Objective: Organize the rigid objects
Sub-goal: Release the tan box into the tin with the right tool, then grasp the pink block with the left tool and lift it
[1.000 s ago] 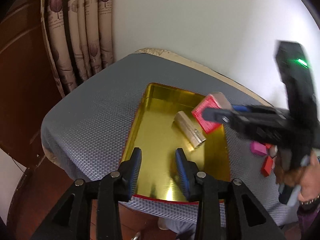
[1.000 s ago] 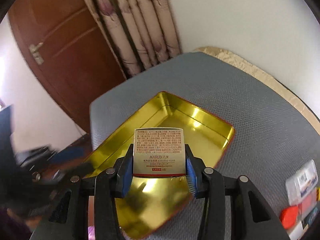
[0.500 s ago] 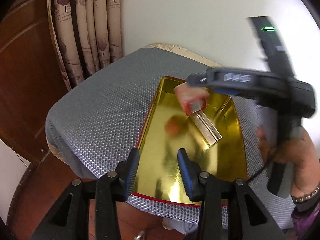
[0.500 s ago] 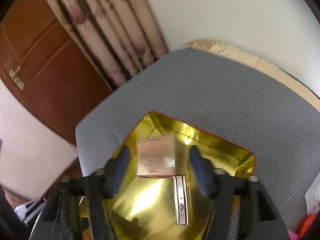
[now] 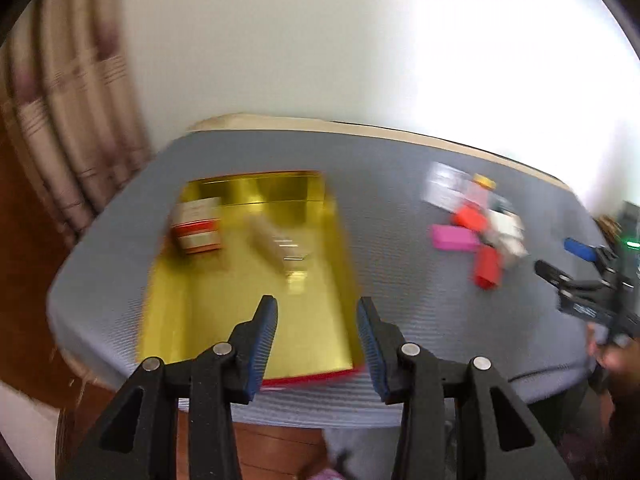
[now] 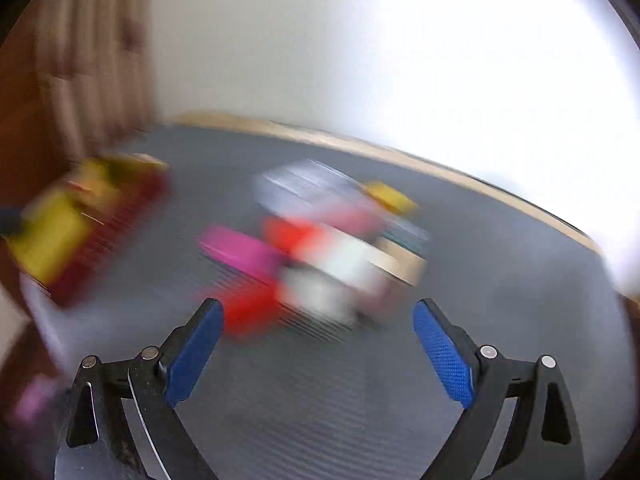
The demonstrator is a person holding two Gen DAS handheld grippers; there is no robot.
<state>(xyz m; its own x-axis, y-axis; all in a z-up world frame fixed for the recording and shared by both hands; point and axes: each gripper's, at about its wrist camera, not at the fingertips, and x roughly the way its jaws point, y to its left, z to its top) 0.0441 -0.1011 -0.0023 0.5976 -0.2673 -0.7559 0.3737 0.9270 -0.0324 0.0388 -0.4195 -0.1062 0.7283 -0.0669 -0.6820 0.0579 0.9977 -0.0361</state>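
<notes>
Box in the tray, both tools empty

The red-and-white box (image 5: 197,226) lies in the gold tray (image 5: 320,328) near its far left corner, a metal bar (image 5: 280,246) beside it. The left tool (image 5: 317,334) hangs over the tray's near edge, fingers apart. The right tool (image 6: 316,340) is spread wide above the grey counter (image 6: 500,280), facing a blurred heap with a pink block (image 6: 240,252) and red pieces (image 6: 248,312).

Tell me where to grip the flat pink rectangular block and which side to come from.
Judging by its pose, take the flat pink rectangular block across its two long edges, coming down from above. It lies flat on the grey mat with its left end free, while other small objects crowd its right end.
</notes>
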